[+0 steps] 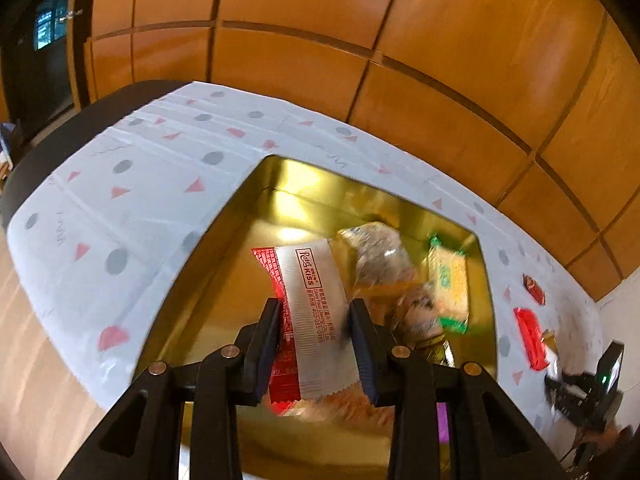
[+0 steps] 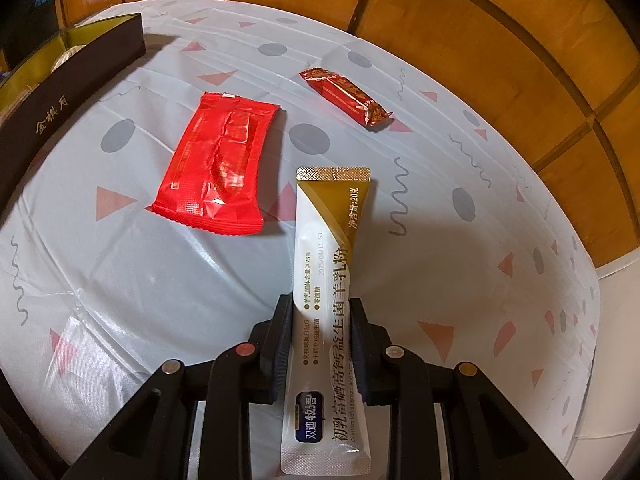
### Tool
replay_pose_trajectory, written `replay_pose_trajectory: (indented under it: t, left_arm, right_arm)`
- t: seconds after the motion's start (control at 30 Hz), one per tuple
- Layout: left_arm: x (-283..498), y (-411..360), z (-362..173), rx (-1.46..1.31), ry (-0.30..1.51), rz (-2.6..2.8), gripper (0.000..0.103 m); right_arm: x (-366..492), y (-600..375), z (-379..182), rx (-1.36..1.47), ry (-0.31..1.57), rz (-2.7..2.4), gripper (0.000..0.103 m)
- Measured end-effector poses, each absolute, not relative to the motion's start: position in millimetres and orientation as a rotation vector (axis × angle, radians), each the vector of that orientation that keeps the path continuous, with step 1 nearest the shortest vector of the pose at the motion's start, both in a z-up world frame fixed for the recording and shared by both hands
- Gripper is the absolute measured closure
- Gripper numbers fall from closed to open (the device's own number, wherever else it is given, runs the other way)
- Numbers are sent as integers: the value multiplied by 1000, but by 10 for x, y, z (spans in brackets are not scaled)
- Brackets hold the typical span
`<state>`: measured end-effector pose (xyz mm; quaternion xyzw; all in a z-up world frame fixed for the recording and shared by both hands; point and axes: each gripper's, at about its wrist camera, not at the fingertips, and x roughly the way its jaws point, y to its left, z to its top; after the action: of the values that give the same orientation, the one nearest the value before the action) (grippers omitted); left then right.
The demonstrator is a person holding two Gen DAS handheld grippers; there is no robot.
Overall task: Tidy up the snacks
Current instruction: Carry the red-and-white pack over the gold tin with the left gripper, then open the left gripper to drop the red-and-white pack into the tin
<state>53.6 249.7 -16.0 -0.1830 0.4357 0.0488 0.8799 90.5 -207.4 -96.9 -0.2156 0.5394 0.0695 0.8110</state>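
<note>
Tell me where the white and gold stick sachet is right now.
In the right wrist view, the white and gold stick sachet is clamped in the right gripper, above the tablecloth, right of the flat red packet.

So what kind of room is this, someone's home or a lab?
Probably a home dining or living room, though I can't be sure. A table under a white plastic cloth printed with grey dots and pink triangles, orange wood-panelled walls, and a gold-lined gift box holding wrapped snacks all suggest it.
</note>
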Motion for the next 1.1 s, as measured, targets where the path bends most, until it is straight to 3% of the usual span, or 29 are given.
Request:
replay_pose_trajectory:
  t: [0.2,0.47,1.1]
  left_arm:
    - [996,2389,-205,-451,915,75,67]
    - [1450,2399,-657,-544,1025,115,64]
    - [610,1762,-243,-209,903,151,63]
  right_arm:
    - [904,-2066,-973,-463,1151,150,75]
    - [901,-2056,-972,-468,1150,150,74]
    - [892,-2036,-967,-482,1142,146,75]
